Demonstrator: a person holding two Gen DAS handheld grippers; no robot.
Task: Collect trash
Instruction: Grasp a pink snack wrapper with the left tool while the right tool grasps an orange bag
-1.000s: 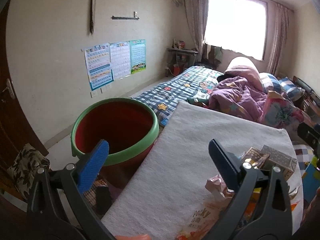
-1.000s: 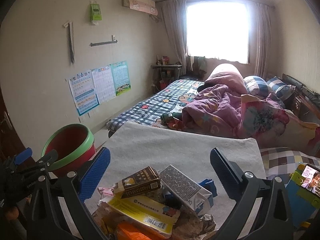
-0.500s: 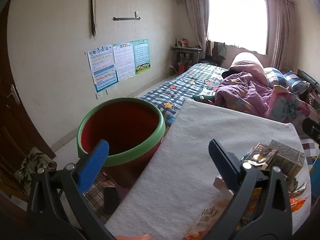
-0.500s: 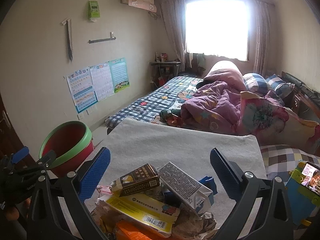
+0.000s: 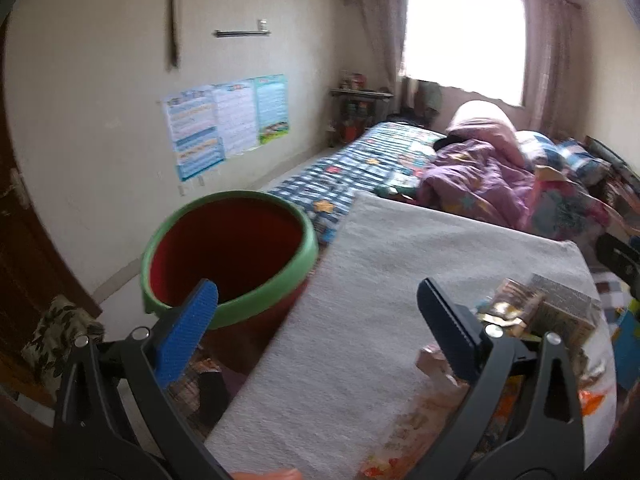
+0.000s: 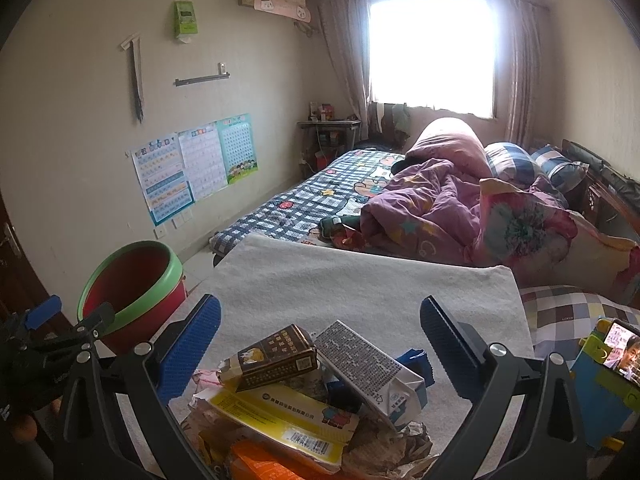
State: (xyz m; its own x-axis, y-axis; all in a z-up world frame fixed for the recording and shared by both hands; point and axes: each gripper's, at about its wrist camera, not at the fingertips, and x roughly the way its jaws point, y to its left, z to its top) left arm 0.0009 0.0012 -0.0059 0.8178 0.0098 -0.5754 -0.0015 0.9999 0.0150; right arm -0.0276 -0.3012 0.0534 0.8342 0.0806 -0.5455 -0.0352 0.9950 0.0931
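Observation:
A pile of trash lies on the grey towel [image 6: 360, 280]: a brown carton [image 6: 276, 356], a grey patterned carton [image 6: 364, 364], a yellow box [image 6: 288, 416], an orange pack and crumpled paper. My right gripper [image 6: 320, 344] stands open above this pile with nothing between its fingers. A red bin with a green rim [image 5: 228, 248] stands left of the towel [image 5: 400, 280]. My left gripper [image 5: 316, 328] is open and empty, its left finger over the bin's near rim. The pile shows at the right edge of the left wrist view, with the brown carton [image 5: 512, 304] on top.
A bed with a plaid sheet [image 6: 320, 200] and a purple quilt [image 6: 432, 204] lies beyond the towel. Posters [image 6: 192, 164] hang on the left wall. A phone in a green holder [image 6: 616, 352] stands at the right. A dark door [image 5: 24, 240] is at the far left.
My left gripper has drifted slightly left and back, so the bin sits more central. My right gripper has eased back a little from the pile. Both stay open.

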